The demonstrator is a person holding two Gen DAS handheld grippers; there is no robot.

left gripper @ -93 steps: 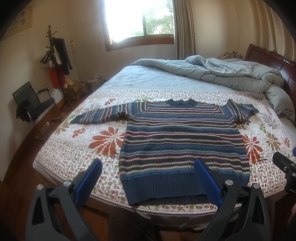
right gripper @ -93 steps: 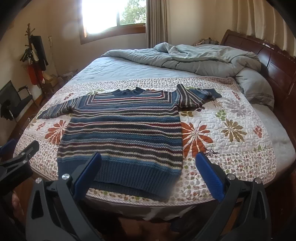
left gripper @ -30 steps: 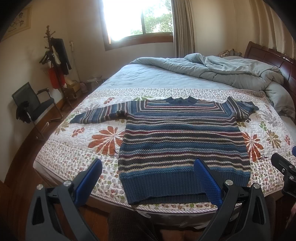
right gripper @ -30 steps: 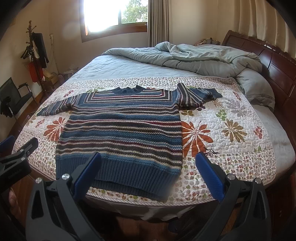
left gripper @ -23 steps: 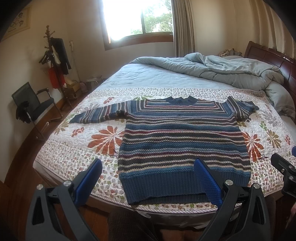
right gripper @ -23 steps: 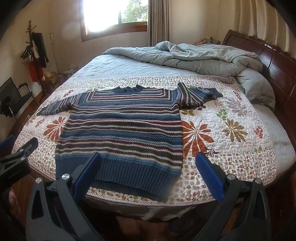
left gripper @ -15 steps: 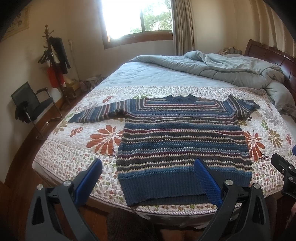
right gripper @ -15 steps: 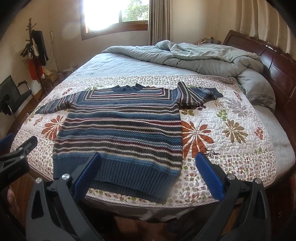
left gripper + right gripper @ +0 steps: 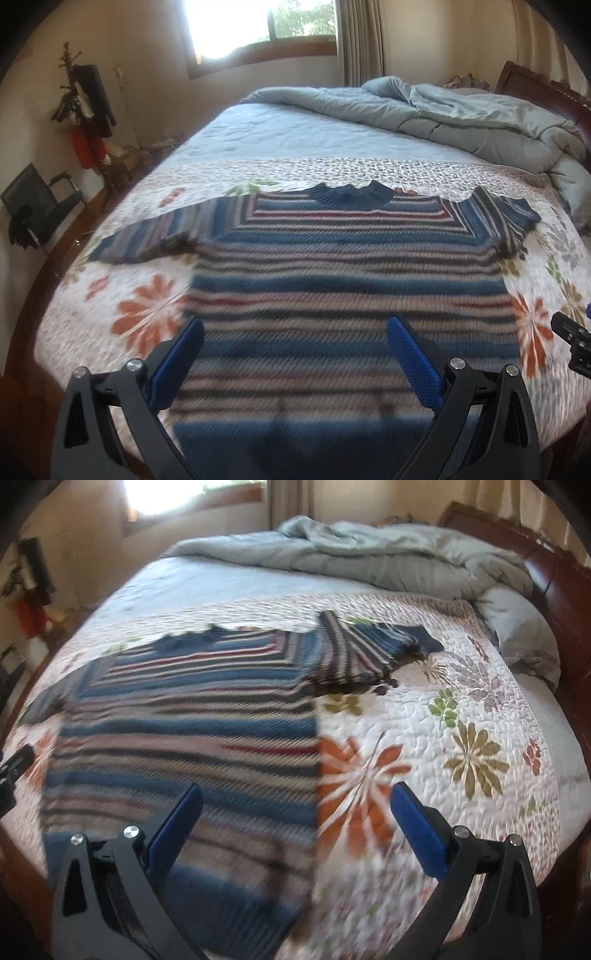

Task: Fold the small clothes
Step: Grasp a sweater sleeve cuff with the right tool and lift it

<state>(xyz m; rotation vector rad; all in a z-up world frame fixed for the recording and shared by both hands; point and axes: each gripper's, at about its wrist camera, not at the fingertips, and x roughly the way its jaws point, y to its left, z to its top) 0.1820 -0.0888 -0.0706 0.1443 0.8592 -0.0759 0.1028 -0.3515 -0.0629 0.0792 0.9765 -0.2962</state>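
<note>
On floral quilt [image 9: 147, 317]: striped knit sweater [image 9: 347, 273] flat, 1 sleeve folded.

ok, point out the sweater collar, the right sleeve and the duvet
sweater collar [image 9: 349, 192], left wrist view, middle of ribbed neckband
right sleeve [image 9: 369, 646], right wrist view, mid-sleeve stripes
duvet [image 9: 461, 114], left wrist view, crumpled top

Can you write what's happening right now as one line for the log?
phase: approach | left gripper: open, empty | right gripper: open, empty | striped sweater: flat on floral quilt, unfolded

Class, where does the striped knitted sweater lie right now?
The striped knitted sweater lies flat on the floral quilt, mid-frame in the left wrist view, below the grey duvet.
</note>
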